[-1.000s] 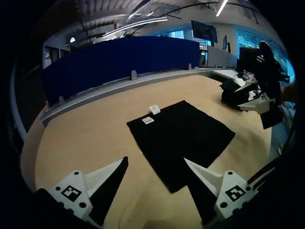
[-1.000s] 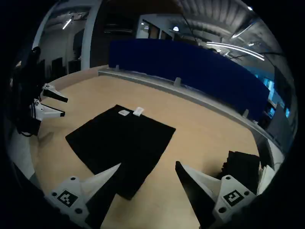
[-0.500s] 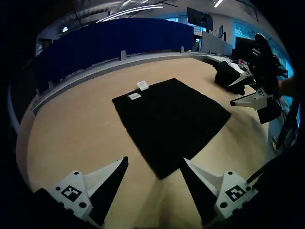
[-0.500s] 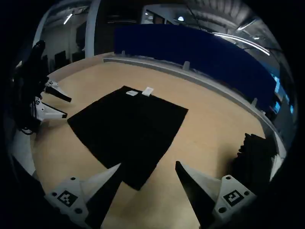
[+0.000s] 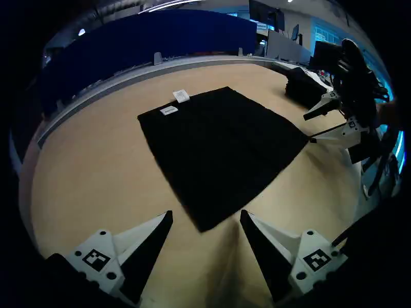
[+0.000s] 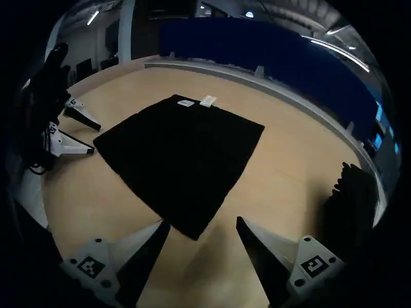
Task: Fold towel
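Observation:
A black towel lies flat and spread out on the wooden table, with two white tags at its far edge. My left gripper is open just above the table, and the towel's near corner lies right in front of its fingertips. In the right gripper view the same towel points a corner at my open right gripper. Each gripper also appears off to the side in the other's view: the right gripper and the left gripper, both open near the towel's side corners.
A pile of dark folded cloth sits on the table beyond the right gripper, seen again as a dark pile at the right. A blue partition runs along the table's far edge. Bare wood surrounds the towel.
Both grippers have come lower and closer to the towel; its near corners now lie just ahead of the fingertips. The towel itself has not moved.

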`<action>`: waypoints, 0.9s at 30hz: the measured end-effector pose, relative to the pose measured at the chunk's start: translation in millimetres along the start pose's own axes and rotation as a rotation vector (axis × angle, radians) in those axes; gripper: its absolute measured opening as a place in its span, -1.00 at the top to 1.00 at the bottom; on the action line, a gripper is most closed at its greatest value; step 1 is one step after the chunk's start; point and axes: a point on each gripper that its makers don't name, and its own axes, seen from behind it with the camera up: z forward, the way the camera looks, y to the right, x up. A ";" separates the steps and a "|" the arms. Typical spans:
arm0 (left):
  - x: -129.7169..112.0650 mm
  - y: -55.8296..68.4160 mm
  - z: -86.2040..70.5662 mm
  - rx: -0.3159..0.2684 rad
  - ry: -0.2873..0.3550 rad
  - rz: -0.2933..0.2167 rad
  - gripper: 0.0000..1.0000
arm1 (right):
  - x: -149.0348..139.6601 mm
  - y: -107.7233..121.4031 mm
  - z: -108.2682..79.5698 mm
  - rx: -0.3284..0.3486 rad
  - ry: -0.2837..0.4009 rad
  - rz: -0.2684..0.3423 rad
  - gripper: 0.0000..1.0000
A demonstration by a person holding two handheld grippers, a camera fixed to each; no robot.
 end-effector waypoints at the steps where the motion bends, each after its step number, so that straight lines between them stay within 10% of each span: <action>1: -1.5 0.4 0.6 -0.001 -0.005 0.000 -0.96 | -1.9 -0.4 1.0 0.001 -0.005 0.002 -0.97; 17: -9.0 1.4 4.0 0.007 -0.042 0.012 -0.89 | -16.6 -7.8 8.5 0.023 -0.042 0.018 -0.48; 27: -10.1 2.1 2.6 0.009 -0.068 0.008 -0.53 | -17.0 -15.8 7.8 0.057 -0.045 0.029 -0.04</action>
